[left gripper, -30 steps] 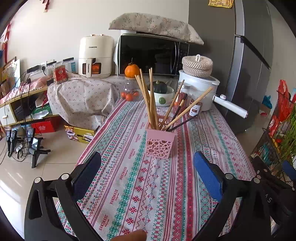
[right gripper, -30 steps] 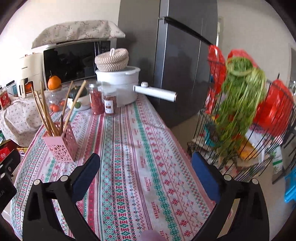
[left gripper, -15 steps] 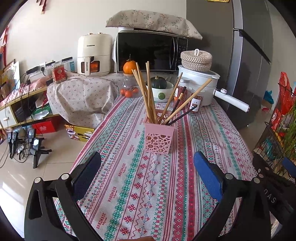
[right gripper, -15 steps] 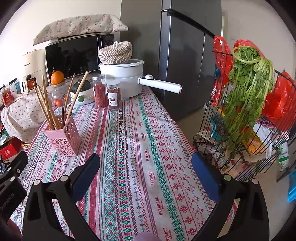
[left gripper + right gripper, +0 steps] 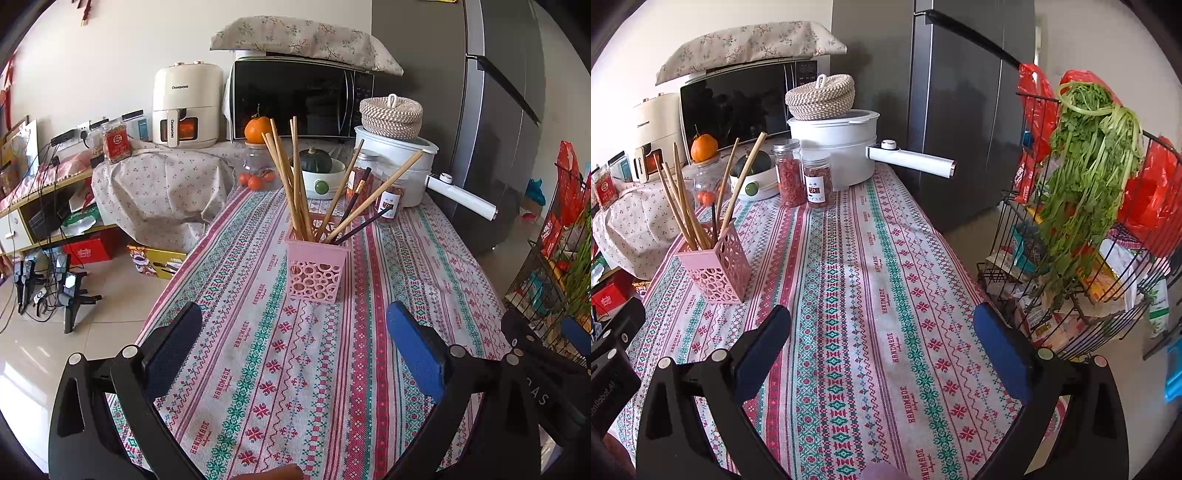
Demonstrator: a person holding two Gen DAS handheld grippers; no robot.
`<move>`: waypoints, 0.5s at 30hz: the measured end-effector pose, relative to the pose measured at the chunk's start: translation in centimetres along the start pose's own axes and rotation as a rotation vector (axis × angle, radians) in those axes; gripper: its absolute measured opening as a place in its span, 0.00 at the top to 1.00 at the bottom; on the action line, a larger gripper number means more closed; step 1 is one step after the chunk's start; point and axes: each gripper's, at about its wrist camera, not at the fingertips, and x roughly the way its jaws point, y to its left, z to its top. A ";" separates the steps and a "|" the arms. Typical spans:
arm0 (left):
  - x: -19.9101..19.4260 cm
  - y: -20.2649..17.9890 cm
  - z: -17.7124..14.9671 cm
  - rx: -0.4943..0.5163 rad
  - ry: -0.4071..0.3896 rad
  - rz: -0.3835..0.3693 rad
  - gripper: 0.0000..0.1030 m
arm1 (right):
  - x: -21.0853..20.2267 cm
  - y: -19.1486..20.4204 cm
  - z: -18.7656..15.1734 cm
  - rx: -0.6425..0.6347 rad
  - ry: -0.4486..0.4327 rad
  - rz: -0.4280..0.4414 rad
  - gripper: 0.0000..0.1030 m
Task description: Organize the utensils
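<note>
both claws, left and right, gape empty over the tablecloth. chopsticks stand in the pink holder mid-table; two jars and a white pot stand beyond it.

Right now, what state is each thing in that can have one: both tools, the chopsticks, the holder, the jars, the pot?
Left tool: open, empty.
Right tool: open, empty.
Pink holder: upright on the tablecloth.
Chopsticks: standing in the holder, leaning apart.
Two jars: lids on, upright.
White pot: lidded, woven basket on top.
Microwave: door shut.
</note>
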 end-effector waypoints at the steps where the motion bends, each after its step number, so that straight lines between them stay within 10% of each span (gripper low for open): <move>1: 0.0 0.0 0.0 0.000 0.001 0.000 0.07 | 0.0 0.0 0.0 -0.001 0.001 0.000 0.07; 15: 0.3 0.0 -0.2 -0.001 0.016 0.010 0.07 | 0.6 -0.1 -0.1 0.004 0.029 0.003 0.07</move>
